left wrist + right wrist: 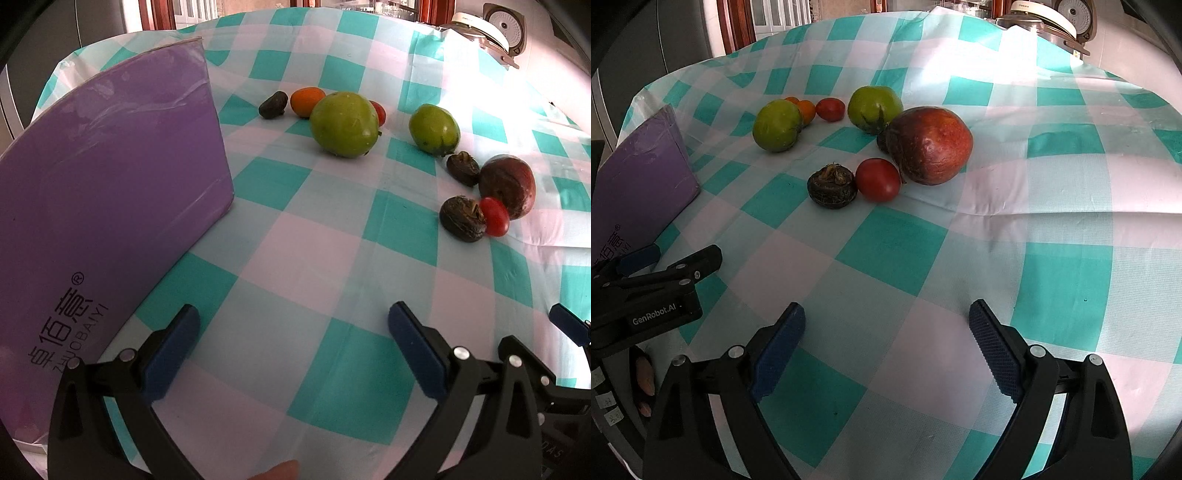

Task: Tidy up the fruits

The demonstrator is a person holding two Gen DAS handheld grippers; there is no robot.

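Fruits lie loose on the checked tablecloth [303, 258]. In the left wrist view: two green tomatoes [344, 123] [434, 129], an orange fruit [306, 100], a dark red passion fruit [509, 184], a cherry tomato [494, 216] and dark water chestnuts [462, 218]. The right wrist view shows the passion fruit [929, 144], a red tomato [878, 180], a water chestnut [832, 186] and green tomatoes [777, 125] [873, 108]. My left gripper [293, 345] is open and empty beside a purple box [107, 192]. My right gripper [886, 343] is open and empty, well short of the fruits.
The purple box [642, 177] stands at the left, close to my left gripper, which shows in the right wrist view [653, 273]. A rice cooker [491, 33] stands at the table's far right edge. Windows with wooden frames are behind the table.
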